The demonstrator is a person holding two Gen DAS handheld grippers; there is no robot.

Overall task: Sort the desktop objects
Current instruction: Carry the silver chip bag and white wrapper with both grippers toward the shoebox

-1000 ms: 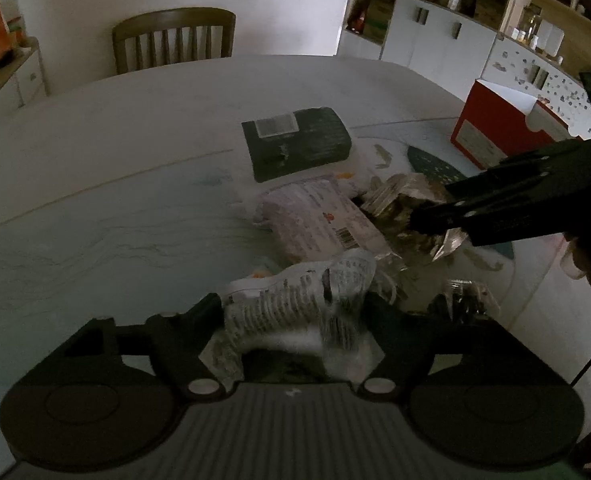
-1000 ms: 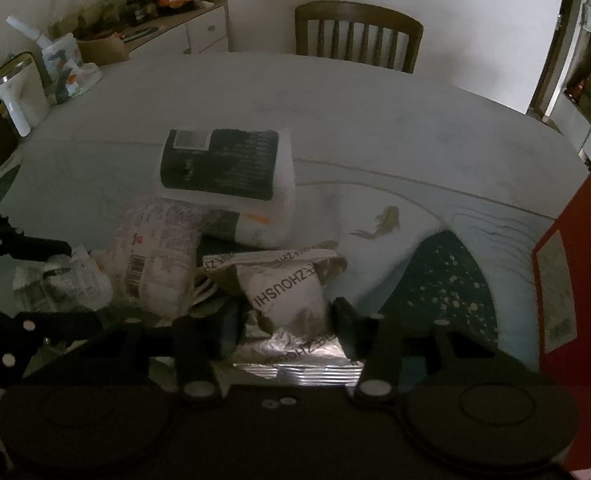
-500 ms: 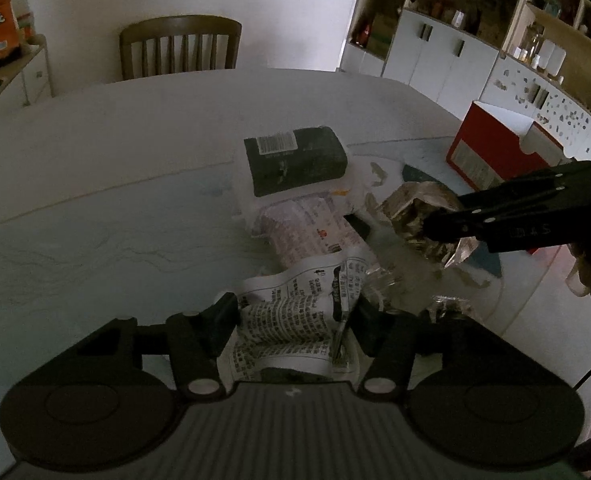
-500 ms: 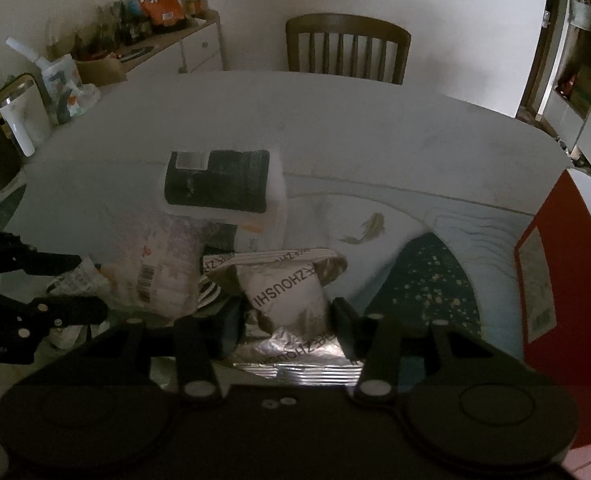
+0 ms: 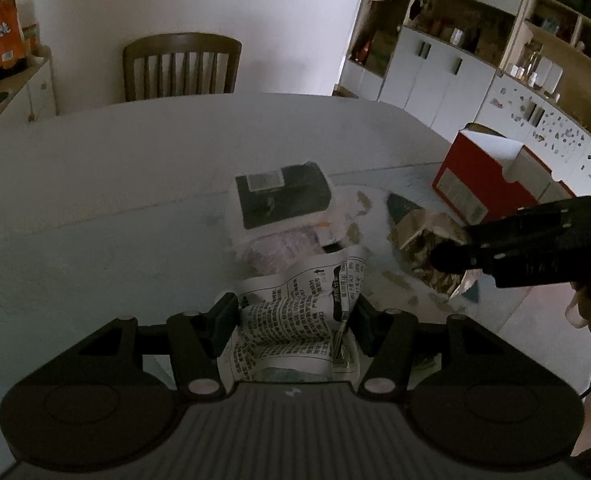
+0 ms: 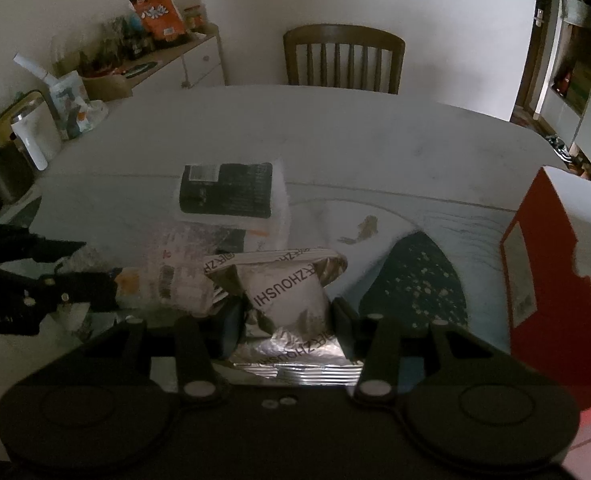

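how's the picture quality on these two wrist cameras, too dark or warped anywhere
Left wrist view: dim, with fisheye bending the white table edge; the printed white packet stays readable. Right wrist view: equally dim, dark vignetted corners, glare on the crinkled silver foil bag.

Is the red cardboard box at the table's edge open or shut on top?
Open. The red cardboard box shows its white flaps standing up and its pale inside; what is inside cannot be told.

L gripper clamped on white printed packet, above table.
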